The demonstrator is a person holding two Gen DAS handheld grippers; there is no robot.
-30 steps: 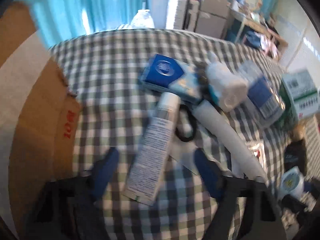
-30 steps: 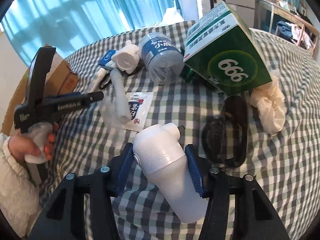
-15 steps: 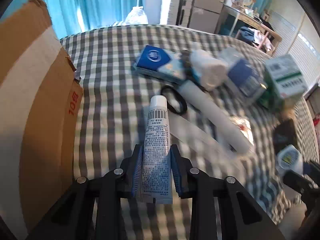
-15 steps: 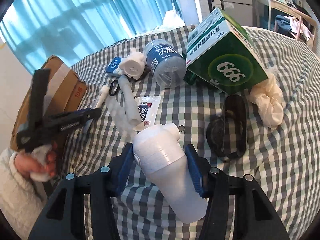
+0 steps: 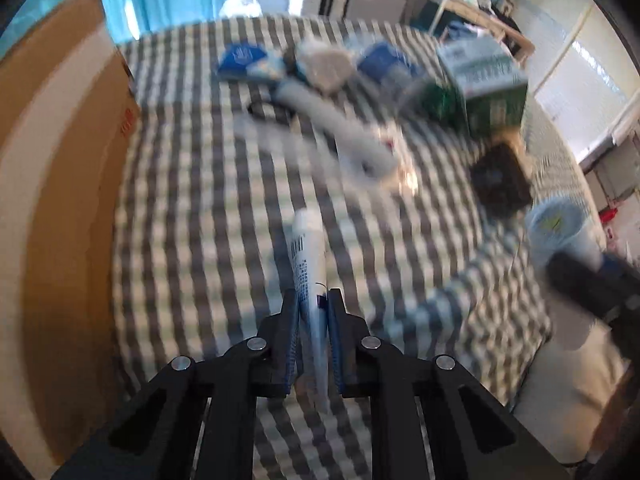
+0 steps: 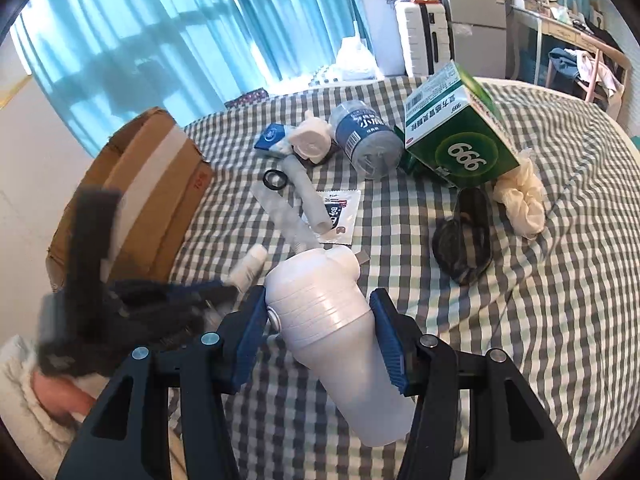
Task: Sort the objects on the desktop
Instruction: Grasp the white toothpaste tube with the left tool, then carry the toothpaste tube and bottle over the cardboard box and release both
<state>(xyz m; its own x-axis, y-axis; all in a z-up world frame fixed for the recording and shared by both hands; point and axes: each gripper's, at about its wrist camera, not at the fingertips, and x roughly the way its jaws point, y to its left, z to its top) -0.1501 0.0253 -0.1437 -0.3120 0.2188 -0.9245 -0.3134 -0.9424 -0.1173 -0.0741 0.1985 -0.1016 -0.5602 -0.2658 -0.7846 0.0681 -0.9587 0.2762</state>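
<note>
A white tube with blue print sticks out forward between the blue pads of my left gripper. The jaws are closing and the pads press on its flat end, above the checked tablecloth. The left wrist view is motion-blurred. My right gripper is shut on a white plastic bottle, cap end forward, held above the cloth. The right wrist view shows the left gripper blurred at lower left, with the tube's cap beside the bottle.
A brown cardboard box stands at the table's left edge. Further back lie a green "999" carton, a blue-labelled bottle, a long white tube, a sachet, a black ring, a black pouch and a cream cloth.
My left gripper closed on the tube and carried it off the pile toward the near edge. My right gripper rose with the white bottle still in it.
</note>
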